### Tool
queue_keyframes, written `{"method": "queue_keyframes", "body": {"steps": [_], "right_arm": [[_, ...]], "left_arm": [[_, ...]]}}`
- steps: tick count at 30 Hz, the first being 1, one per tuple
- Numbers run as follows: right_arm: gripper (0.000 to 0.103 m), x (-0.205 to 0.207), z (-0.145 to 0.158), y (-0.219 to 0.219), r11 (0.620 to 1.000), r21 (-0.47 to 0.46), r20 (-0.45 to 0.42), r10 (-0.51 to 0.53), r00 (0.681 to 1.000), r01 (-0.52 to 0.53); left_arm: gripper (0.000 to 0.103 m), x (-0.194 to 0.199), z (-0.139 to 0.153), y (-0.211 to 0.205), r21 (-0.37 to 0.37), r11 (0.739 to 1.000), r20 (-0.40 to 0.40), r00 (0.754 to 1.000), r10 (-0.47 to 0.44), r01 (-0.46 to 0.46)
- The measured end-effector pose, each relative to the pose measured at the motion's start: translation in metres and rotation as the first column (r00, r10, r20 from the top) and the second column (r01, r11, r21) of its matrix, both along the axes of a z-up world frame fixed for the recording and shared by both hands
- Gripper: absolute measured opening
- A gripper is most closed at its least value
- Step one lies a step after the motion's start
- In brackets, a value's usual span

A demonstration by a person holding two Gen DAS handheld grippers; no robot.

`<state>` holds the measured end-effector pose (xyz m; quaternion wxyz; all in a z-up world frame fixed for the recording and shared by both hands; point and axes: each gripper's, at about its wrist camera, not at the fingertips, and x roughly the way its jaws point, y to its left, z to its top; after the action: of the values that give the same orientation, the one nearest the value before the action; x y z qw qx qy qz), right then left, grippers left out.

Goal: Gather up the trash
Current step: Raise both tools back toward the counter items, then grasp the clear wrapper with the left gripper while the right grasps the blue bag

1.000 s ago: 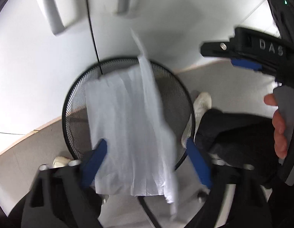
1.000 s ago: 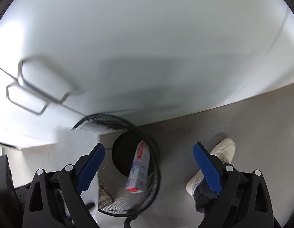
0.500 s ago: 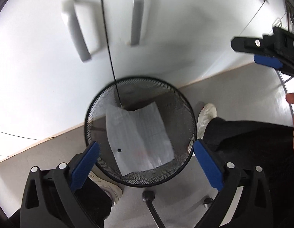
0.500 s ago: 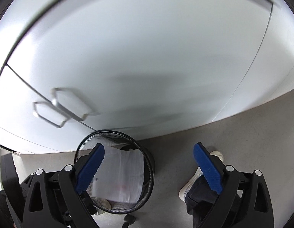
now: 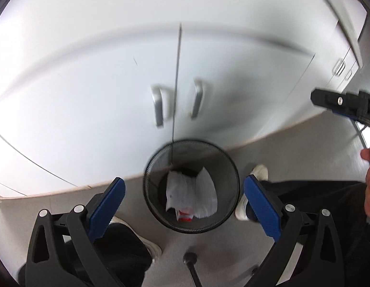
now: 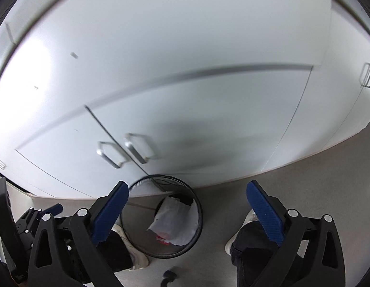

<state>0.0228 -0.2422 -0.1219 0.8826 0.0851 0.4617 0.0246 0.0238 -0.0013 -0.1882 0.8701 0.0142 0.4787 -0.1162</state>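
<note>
white cabinet [image 5: 113, 95] behind bin [image 5: 229, 167] (paper inside)

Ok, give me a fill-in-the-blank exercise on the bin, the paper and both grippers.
1. The white paper lies inside the black mesh ____.
2. The left gripper is open and holds ____.
3. The right gripper has its jaws ____.
4. The bin stands on the floor before white cabinet ____.

Missing words: bin; nothing; open; doors

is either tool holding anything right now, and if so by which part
Nothing is held. The left tool and right tool both stand open and empty above the mesh wastebasket; the white paper sheet lies loose inside it.
</note>
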Motion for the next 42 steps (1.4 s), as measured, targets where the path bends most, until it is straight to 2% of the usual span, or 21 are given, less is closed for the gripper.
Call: {"method": "queue_keyframes", "body": {"steps": [5,9,16,21,27,35,38,40,42], "right_arm": [[0.099,-0.025,0.051,0.004,1.0,0.004,0.078,0.009,0.997,-0.009],[0.099,-0.043,0.093,0.001,1.0,0.025,0.151,0.003,0.989,-0.006],[0.099,-0.061,0.179,0.005,0.996,0.053,0.314,0.048,0.948,-0.068],[0.099,-0.051,0.227,0.004,0.99,0.093,0.38,0.067,0.922,-0.11],[0.099,-0.01,0.266,0.005,0.983,0.091,0.428,0.108,0.898,-0.161],[0.099,0.099,0.294,0.004,0.977,0.068,0.429,0.155,0.89,-0.203],[0.099,0.136,0.304,0.002,0.976,0.059,0.421,0.166,0.892,-0.209],[0.099,0.162,0.309,0.004,0.978,0.04,0.402,0.171,0.899,-0.204],[0.099,0.189,0.312,0.006,0.977,0.04,0.375,0.181,0.909,-0.211]], "left_arm": [[0.099,-0.022,0.058,0.014,-0.038,0.999,0.097,0.995,0.039,-0.035],[0.099,-0.034,0.107,0.025,-0.035,0.998,0.184,0.981,0.066,-0.06],[0.099,-0.043,0.191,0.037,-0.024,0.998,0.333,0.941,0.063,-0.059],[0.099,-0.034,0.237,0.04,-0.013,0.999,0.412,0.91,0.049,-0.048],[0.099,0.007,0.286,0.039,0.017,1.0,0.475,0.88,0.015,-0.026],[0.099,0.088,0.343,0.046,0.093,0.996,0.558,0.828,-0.053,0.001],[0.099,0.127,0.361,0.05,0.121,0.993,0.564,0.822,-0.072,0.004],[0.099,0.152,0.373,0.045,0.162,0.986,0.564,0.818,-0.116,0.028],[0.099,0.176,0.381,0.031,0.248,0.967,0.555,0.809,-0.192,0.06]]}}
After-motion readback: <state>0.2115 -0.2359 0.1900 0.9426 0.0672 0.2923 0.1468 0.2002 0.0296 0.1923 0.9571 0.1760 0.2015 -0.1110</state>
